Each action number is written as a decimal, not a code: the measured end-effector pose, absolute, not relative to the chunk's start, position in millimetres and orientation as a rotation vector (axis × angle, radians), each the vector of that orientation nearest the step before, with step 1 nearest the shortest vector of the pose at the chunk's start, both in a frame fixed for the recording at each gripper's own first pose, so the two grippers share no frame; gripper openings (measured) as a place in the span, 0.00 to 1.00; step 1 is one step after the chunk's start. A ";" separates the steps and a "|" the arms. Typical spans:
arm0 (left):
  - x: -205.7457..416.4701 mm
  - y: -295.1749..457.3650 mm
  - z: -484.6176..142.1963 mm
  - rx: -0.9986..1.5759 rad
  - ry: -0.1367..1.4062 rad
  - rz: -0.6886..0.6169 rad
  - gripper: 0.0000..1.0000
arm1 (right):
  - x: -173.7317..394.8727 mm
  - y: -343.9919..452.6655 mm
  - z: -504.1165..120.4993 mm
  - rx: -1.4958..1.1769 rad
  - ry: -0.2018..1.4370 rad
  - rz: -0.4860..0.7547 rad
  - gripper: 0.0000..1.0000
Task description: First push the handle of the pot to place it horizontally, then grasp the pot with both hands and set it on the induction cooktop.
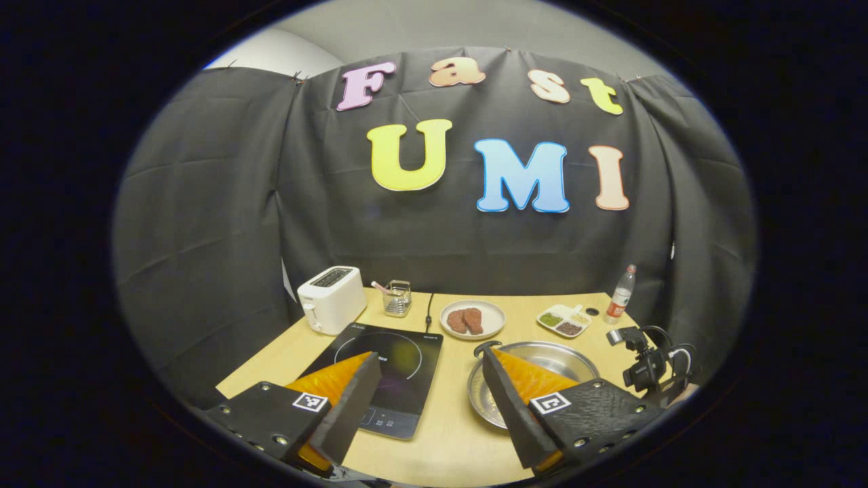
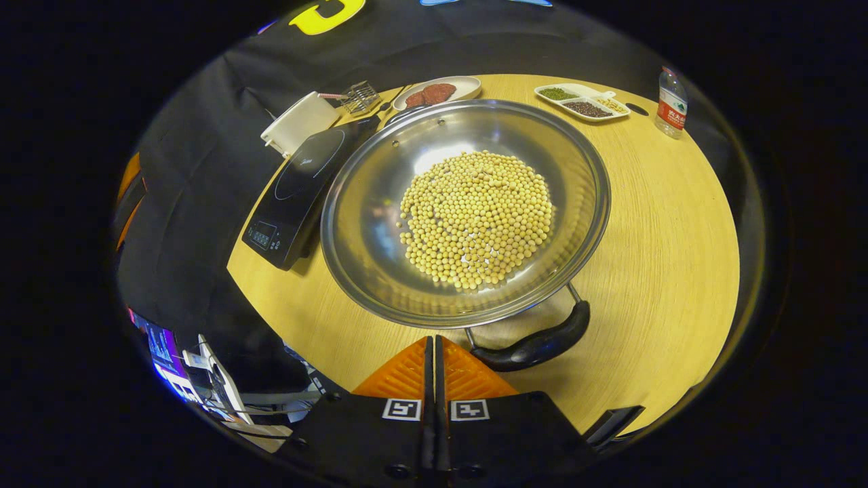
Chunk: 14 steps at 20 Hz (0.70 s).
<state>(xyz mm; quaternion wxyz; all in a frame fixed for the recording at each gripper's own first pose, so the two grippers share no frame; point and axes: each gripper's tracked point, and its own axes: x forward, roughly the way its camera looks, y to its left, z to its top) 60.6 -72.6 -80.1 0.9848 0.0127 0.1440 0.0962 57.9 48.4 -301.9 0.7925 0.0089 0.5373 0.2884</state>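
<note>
While soybeans (image 2: 477,218) lie heaped in the middle of a stainless steel pot (image 2: 369,224), the right gripper (image 2: 434,352) hangs above the pot's near rim with its fingers pressed together, gripping nothing. Just beside the fingertips, the pot's dark handle (image 2: 536,346) lies flat on the wooden table (image 2: 664,224). An induction cooktop (image 2: 295,193) sits close against the pot on the table. Seen in the left gripper view, the left gripper (image 1: 430,400) hovers over the table's near edge, fingers spread wide and holding nothing. Along the back stand a white toaster (image 1: 331,298), a plate of meat slices (image 1: 472,318), a divided condiment dish (image 1: 564,320) and a water bottle (image 1: 620,295).
</note>
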 end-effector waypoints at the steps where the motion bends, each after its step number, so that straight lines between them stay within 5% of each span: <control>1: 60.2 -75.5 -82.9 0.025 0.294 0.199 0.92 | 56.9 49.9 -302.0 0.030 1.164 0.636 0.00; 14: 79.3 -118.2 -101.1 0.005 0.326 0.168 0.92 | 82.5 9.6 -303.8 0.013 1.149 0.607 0.02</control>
